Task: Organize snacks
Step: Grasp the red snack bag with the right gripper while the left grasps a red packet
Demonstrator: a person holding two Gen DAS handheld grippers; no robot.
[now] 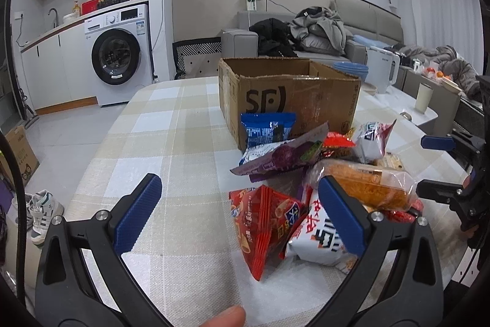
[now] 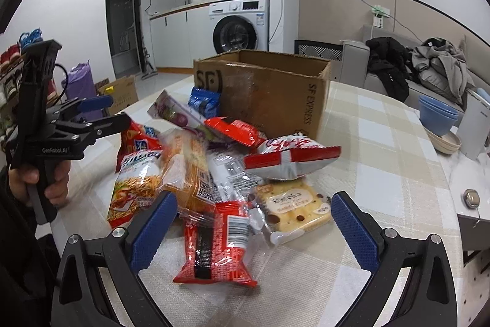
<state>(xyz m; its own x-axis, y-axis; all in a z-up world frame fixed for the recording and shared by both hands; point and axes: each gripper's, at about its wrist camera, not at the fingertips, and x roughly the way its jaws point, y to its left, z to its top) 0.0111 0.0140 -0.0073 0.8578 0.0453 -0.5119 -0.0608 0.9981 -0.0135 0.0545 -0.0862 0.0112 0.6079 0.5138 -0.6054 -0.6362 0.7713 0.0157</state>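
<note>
A pile of snack packets lies on the checked tablecloth in front of an open cardboard box (image 1: 291, 94) (image 2: 269, 94). My left gripper (image 1: 239, 210) is open and empty; a red triangular packet (image 1: 263, 222) lies between its fingers and a white-and-red bag (image 1: 321, 238) by its right finger. My right gripper (image 2: 254, 222) is open and empty over a red packet (image 2: 217, 247), with a pale biscuit pack (image 2: 294, 210) to the right. An orange bread pack (image 2: 186, 173) and a noodle-snack bag (image 2: 134, 183) lie at the left of the pile. The left gripper also shows in the right wrist view (image 2: 101, 112).
A blue packet (image 1: 268, 127) and a purple packet (image 1: 281, 155) lean against the box. Blue bowls (image 2: 438, 115) and a white kettle (image 1: 382, 69) stand on the side table at right. The table edge (image 1: 101, 149) drops to the floor at left.
</note>
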